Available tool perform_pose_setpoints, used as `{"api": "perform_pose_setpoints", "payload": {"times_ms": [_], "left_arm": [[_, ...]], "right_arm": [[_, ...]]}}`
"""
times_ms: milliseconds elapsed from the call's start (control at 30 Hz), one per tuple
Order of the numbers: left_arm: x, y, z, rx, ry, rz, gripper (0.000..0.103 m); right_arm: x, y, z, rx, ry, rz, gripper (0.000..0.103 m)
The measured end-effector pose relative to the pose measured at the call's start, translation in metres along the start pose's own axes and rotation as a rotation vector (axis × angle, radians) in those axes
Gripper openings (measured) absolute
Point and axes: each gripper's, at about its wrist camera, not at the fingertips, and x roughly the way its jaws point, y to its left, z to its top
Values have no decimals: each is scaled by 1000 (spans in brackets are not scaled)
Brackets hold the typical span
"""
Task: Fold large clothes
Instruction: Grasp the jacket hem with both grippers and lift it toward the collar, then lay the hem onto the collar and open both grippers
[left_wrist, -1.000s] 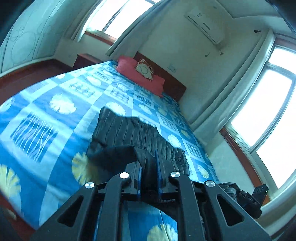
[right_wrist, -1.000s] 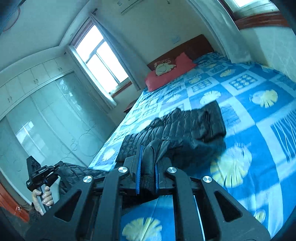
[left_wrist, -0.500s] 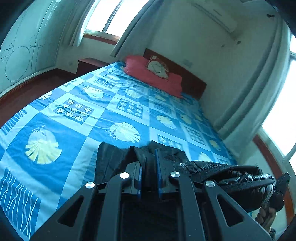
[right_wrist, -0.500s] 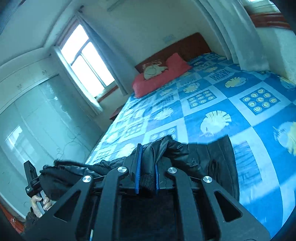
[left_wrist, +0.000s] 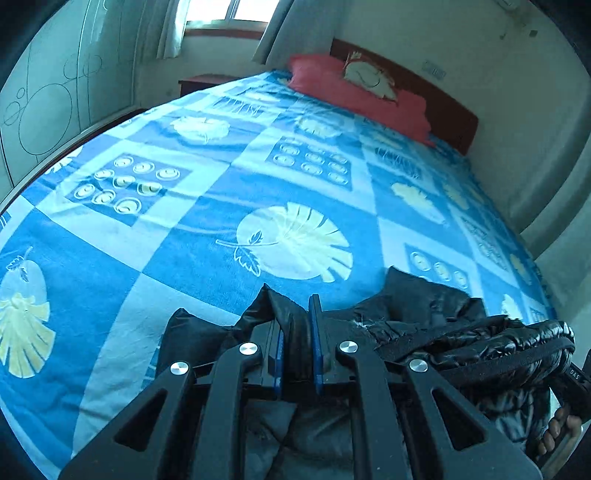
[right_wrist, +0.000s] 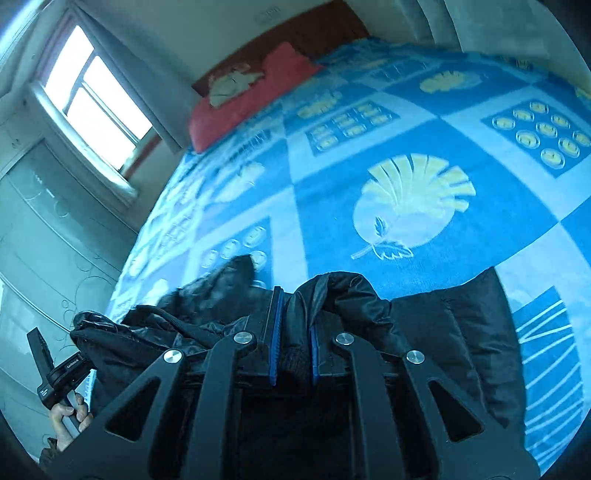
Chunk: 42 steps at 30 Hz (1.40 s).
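Observation:
A black puffer jacket (left_wrist: 436, 317) lies bunched on the near part of the blue patterned bed. My left gripper (left_wrist: 297, 332) is shut on a fold of its fabric. The jacket stretches right to the other gripper, which shows at the right edge (left_wrist: 569, 380). In the right wrist view my right gripper (right_wrist: 293, 332) is shut on a fold of the same jacket (right_wrist: 458, 325). The jacket spreads flat to the right and bunches left toward the left gripper's body (right_wrist: 59, 373).
The bed (left_wrist: 207, 206) has a blue and white blanket with leaf prints. A red pillow (left_wrist: 354, 92) and wooden headboard lie at the far end. A wardrobe (left_wrist: 40, 107) stands left, a window (right_wrist: 96, 107) behind, curtains by the right wall.
Both grippers have carried the held jacket edge forward over the bed toward the pillow. The flat quilted part seen ahead earlier now lies under and beside the grippers. The cameras tilt down.

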Motion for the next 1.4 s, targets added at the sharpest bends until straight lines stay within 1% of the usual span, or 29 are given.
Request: {"api": "perform_pose_setpoints", "payload": {"times_ms": [133,233,267,333,433,467,500,533,567,600,633,667,733,767,867,967,1000,1067,1100,1167,1233,1300,1400], "left_arm": [[19,2,-6,1,21,24,12],[28,4,-10,-1,27,27,13],[25,3,-9,2,21,14,14],[18,1,-7,13,12,-6,16],[1,0,-1,24,2,-44,23],[-2,0,1,17,2,-59,28],[-12,4,4,-11,-5,-90,38],[-18,7,7,-35,-14,-114,46],[-25,9,9,-54,-32,-130,68],[-38,13,13,-80,-81,-145,77],[-49,15,17,-92,-121,-154,77],[-58,17,20,-97,-144,-155,77],[-69,14,22,-89,-160,-160,77],[-70,11,21,-75,-153,-155,77],[-61,-12,14,17,-116,-119,77],[-39,-40,7,119,-79,-47,77],[-32,-43,5,139,-70,-36,78],[-15,-48,3,173,-58,21,78],[-4,-48,2,176,-43,51,77],[13,-42,1,154,-10,78,77],[28,-31,-1,124,31,96,78],[42,-23,-6,97,74,98,78],[58,-19,-11,95,99,100,81]], "right_arm": [[26,-14,-7,12,28,-31,12],[33,-19,-10,23,33,-24,14],[34,-19,-9,23,34,-22,16],[30,-18,-8,25,32,-5,18],[19,-20,-4,57,23,31,24],[13,-21,-3,74,13,45,29],[7,-21,-2,90,0,64,40],[0,-22,-1,102,-13,86,53],[-9,-21,-1,105,-41,93,74],[-19,-20,-1,96,-78,79,76],[-25,-18,0,78,-100,69,76],[-30,-16,1,64,-107,62,76],[-40,-8,-1,31,-118,25,75],[-42,-2,-2,4,-116,12,75],[-34,25,-3,-80,-94,-15,75],[-15,52,-5,-170,-70,-58,75],[-6,64,-7,-215,-61,-72,75],[12,80,-8,-273,-37,-91,74],[24,87,-10,-303,-19,-104,73],[42,95,-13,-347,9,-138,73],[66,95,-19,-386,64,-216,72],[87,87,-26,-383,130,-253,71],[97,80,-31,-373,123,-256,72]]}}
